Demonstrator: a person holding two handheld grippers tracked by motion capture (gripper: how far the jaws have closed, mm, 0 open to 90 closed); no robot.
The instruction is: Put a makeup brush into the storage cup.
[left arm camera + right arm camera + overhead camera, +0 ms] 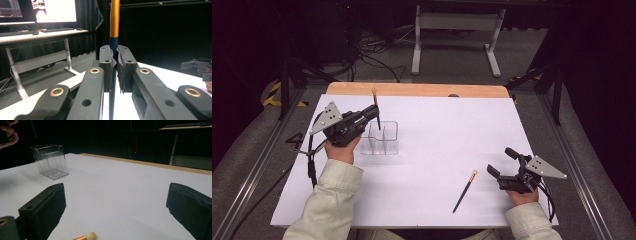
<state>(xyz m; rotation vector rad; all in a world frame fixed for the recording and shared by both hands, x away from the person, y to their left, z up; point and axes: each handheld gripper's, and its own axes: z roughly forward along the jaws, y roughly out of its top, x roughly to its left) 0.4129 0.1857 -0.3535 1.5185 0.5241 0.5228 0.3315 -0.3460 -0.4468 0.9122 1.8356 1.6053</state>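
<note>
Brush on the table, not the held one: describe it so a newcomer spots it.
On the white table, look near the front edge, just left of the open right gripper. The loose makeup brush lies flat, black handle, gold ferrule; the other brush stands upright, clamped.

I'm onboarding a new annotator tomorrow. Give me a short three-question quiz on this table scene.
1. True or false: the left hand-held gripper is shut on a makeup brush held upright above the clear organizer.
2. Where is the second brush? A) in the organizer B) flat on the white table near the right hand-held gripper C) on the floor
3. Fill in: the right hand-held gripper's jaws stand ____.

Key: 1 true; 2 B; 3 open
</note>
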